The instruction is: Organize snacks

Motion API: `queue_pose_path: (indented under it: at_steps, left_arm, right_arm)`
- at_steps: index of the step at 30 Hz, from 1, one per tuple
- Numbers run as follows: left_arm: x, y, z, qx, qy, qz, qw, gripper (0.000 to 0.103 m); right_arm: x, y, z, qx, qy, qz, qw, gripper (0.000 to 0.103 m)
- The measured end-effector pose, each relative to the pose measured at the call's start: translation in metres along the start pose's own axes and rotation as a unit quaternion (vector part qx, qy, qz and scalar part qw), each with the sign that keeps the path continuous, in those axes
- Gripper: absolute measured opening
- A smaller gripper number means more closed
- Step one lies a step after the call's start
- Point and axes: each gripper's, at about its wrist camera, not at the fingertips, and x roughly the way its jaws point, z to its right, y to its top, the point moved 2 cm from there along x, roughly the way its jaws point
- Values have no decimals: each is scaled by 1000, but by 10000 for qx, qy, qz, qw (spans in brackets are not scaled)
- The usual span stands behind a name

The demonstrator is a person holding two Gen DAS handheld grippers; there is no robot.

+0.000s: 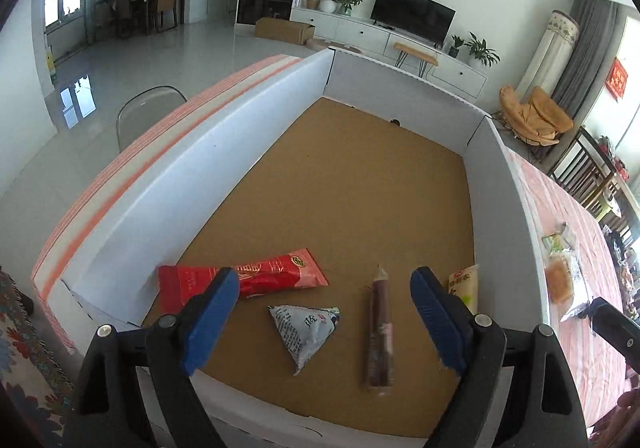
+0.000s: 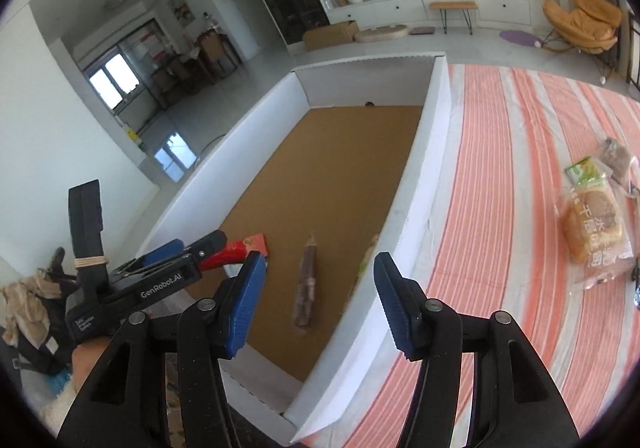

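My left gripper [image 1: 324,312] hangs over the near end of the white-walled box [image 1: 224,152], jaws spread wide with nothing pinched between them. On the brown cardboard floor below lie four snacks: a red packet [image 1: 276,276] partly behind my left finger, a triangular white pouch [image 1: 306,330] directly between the blue pads, a long brown sausage stick [image 1: 378,332] lying lengthwise just inside my right finger, and a pale yellow packet [image 1: 466,286] leaning against the right-hand wall. None touches the pads. My right gripper [image 2: 320,304] sits above the near right-hand wall of the same box [image 2: 424,176], jaws likewise parted and empty; the wall's top edge runs between the fingers. From this view the sausage stick [image 2: 307,280] shows inside the box, well apart from the pads. On the orange-striped cloth [image 2: 500,208] to the right of the box, well clear of both grippers, rest a clear-wrapped round pastry [image 2: 596,228], a green-and-white packet [image 2: 585,170] just behind it, and a further clear bag of something brown [image 2: 618,156] beyond.
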Motion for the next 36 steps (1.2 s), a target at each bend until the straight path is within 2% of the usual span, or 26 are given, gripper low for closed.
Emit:
queue_pose_path:
  at_steps: [3,6,9,11,15,17,19,23,25,27,28,30,33,36]
  left_arm:
    - [-12,-2,33,155,-325,63,9993,89]
    - [-34,-5,82,505,-800,163,9954,92]
    - [-50,-15,136,930,-1361,155,9862,99]
    - [-61,-28,177,1278,-1742,42,9764,101]
    - [-48,-70,251,1794,-2124,-654,9583,101]
    - [-28,-95,280,1972,-2072,-978,9532,101]
    - [-8,-117,300,2190,-1881,-1145,9506,101]
    - [31,-142,315,2532,-1411,-1171,9499,101]
    - [48,-144,316,2565,-1248,-1143,9516,101]
    - [64,-140,316,2528,-1151,-1132,9540,101]
    - [70,-137,316,2480,-1125,-1117,9557,101]
    - [77,-131,319,2489,-1040,-934,9584,101]
    - [93,-122,328,2672,-798,-697,9578,103]
    - [106,-108,335,2638,-769,-659,9592,103]
  right_arm:
    - [-29,-20,38,157,-685,186,9974,71]
    - [-58,-48,87,499,-1626,326,9849,73]
    - [-79,-78,146,1034,-2526,337,9614,73]
    - [-94,-97,182,1431,-3036,313,9415,73]
    - [-114,-123,234,2085,-3589,153,9096,73]
    - [-122,-134,249,2277,-3725,131,8996,73]
    - [-125,-143,257,2386,-3744,136,8959,73]
    - [-121,-151,275,2721,-3575,55,8934,73]
    - [-122,-149,281,2818,-3652,89,8872,79]
    - [-116,-144,289,2811,-3923,-2,8758,81]
    - [-114,-141,293,2797,-3989,22,8733,85]
    - [-112,-136,303,2827,-4059,142,8690,85]
    - [-108,-128,317,2839,-4216,361,8604,90]
    - [-105,-117,330,2846,-4253,429,8580,92]
